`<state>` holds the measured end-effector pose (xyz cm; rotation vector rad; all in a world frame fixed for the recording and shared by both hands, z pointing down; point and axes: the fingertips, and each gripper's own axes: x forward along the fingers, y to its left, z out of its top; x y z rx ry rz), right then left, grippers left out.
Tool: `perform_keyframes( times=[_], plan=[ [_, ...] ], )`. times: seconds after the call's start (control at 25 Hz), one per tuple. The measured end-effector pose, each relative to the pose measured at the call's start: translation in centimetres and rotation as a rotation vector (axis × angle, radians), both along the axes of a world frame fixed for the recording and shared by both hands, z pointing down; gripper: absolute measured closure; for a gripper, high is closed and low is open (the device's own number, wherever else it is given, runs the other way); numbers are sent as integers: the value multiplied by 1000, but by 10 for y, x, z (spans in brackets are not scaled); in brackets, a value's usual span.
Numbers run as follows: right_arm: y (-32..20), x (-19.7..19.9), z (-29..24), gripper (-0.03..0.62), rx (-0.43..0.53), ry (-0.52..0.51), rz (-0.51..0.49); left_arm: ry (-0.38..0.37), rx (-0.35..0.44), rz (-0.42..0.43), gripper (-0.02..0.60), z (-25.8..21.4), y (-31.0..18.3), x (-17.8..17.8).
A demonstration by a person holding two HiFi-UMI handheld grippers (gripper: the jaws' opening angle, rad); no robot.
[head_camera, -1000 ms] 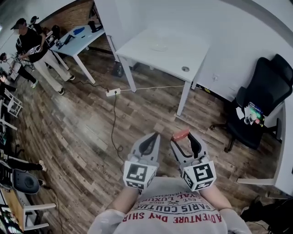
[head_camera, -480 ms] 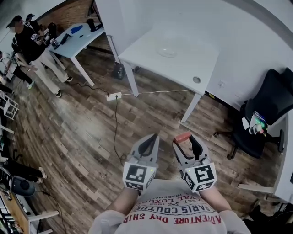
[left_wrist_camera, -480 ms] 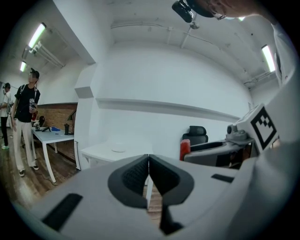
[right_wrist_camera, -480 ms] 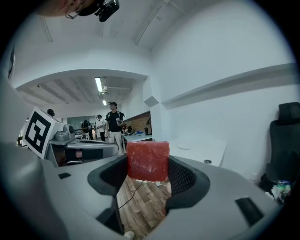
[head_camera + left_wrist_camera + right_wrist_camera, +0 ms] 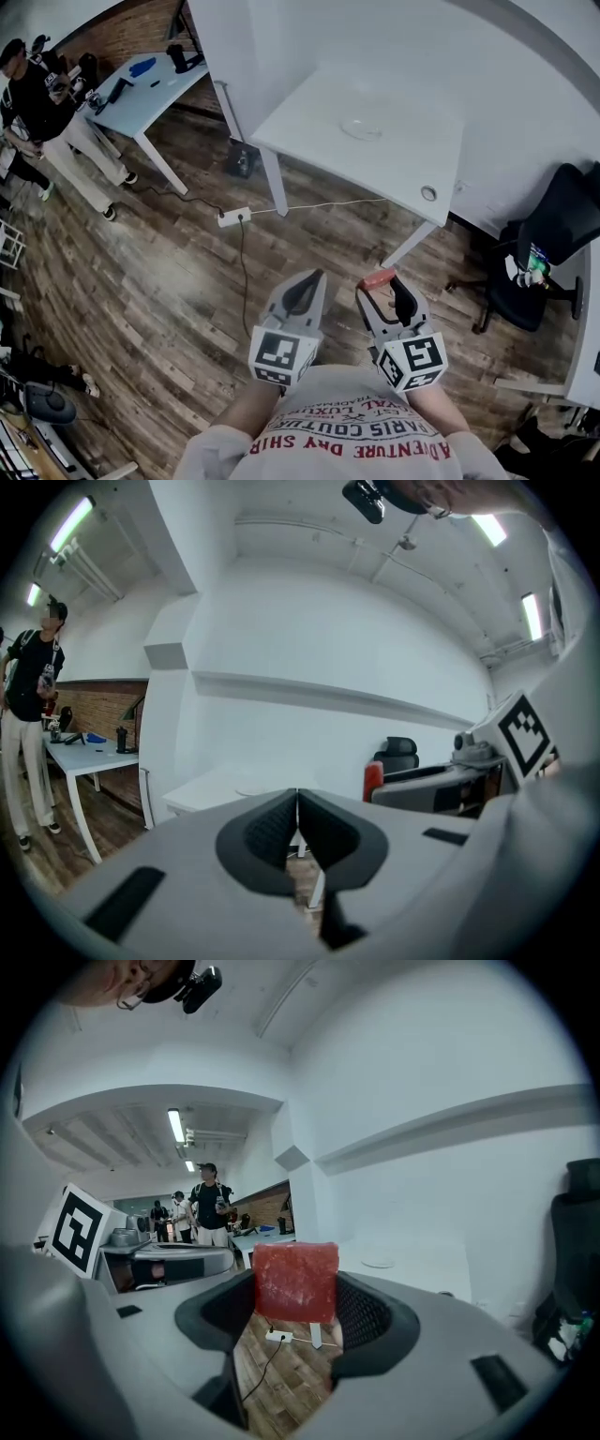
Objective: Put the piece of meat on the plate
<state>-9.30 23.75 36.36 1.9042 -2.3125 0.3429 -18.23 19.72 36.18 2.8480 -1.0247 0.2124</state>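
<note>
A red, flat square piece of meat [image 5: 295, 1282] is clamped between the jaws of my right gripper [image 5: 298, 1290], which is shut on it. In the head view the meat [image 5: 378, 278] shows at the tip of the right gripper [image 5: 380, 283], held close to the person's torso above the wooden floor. Beside it the left gripper [image 5: 312, 278] is shut with nothing in it, and its pads [image 5: 281, 822] meet. A small pale plate [image 5: 361, 129] lies on the white table [image 5: 309, 108] ahead, well beyond both grippers, and appears faintly in the right gripper view too [image 5: 379, 1263].
A black office chair [image 5: 561, 220] stands to the right of the table. A power strip with a cable [image 5: 232, 217] lies on the floor in front of the table legs. At far left are a second table [image 5: 141, 89] with small items and people [image 5: 42, 108] standing.
The white table and plate have come closer and lower in the head view as the person walks toward them. Both grippers keep their pose, with the meat still held.
</note>
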Motion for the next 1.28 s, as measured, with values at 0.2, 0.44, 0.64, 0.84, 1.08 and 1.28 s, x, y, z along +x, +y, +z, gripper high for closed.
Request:
perform_keyframes(
  times=[0.2,0.44,0.64,0.84,1.08,1.28],
  plan=[
    [-44,-30,2,319,-12,3,1,5,-11,16,575,4,-43,-25],
    [-80,-29,16,319,-40,14,-16,11,-58,11,575,23,-81,-21],
    [-126,-4,29,319,-54,-10,-36,-13,-66,-7,575,32,-122,0],
    [-187,30,26,319,-40,-32,-72,-30,-42,-36,575,26,-175,36],
    [-254,85,12,319,-13,-23,-108,-27,-16,-73,575,10,-237,84],
    [-297,133,12,319,-13,-36,-97,-31,-14,-84,575,9,-281,127]
  ],
)
